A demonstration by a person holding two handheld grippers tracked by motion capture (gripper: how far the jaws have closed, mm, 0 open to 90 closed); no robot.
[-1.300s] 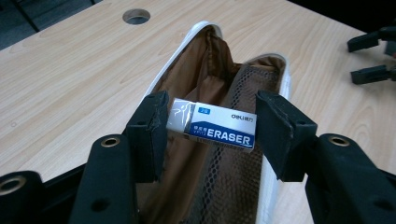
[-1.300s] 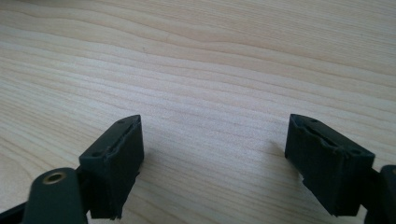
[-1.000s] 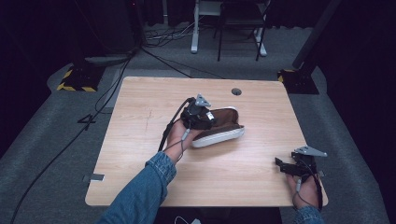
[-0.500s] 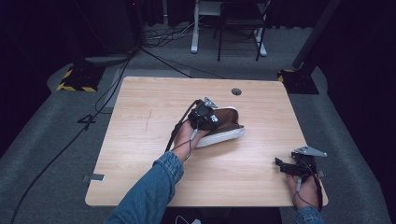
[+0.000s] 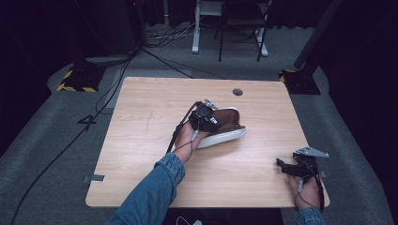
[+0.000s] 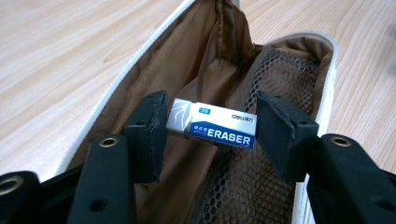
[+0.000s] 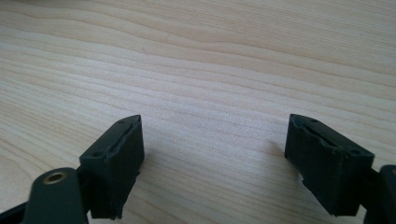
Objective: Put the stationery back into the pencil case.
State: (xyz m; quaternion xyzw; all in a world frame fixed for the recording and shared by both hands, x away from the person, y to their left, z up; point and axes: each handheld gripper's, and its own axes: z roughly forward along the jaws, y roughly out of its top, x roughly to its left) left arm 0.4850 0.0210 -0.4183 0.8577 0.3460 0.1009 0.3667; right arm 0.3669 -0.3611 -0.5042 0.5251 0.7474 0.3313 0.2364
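Eraser [image 6: 212,128], a small rectangular block in a glossy white and blue printed sleeve, is seen between the jaws of the left tool [image 6: 210,128], over the open mouth of a pencil pouch [image 6: 140,70]. Its left end is met by the left pad, while a thin gap is seen at the right pad; the jaws have just been opening slightly, so the block is no longer gripped. The pouch is made with a white outer skin, a zip edge and a soft brown fabric lining that is gathered into folds, and a brown hexagonal mesh pocket [image 6: 280,74] is sewn along one inner wall. In the high view the pouch [image 5: 225,129] is laid on its side near the middle of the pale wood-grain surface [image 5: 141,140]. The right tool [image 7: 215,154] is held wide and empty, low over bare wood, near the right front corner [image 5: 300,168].
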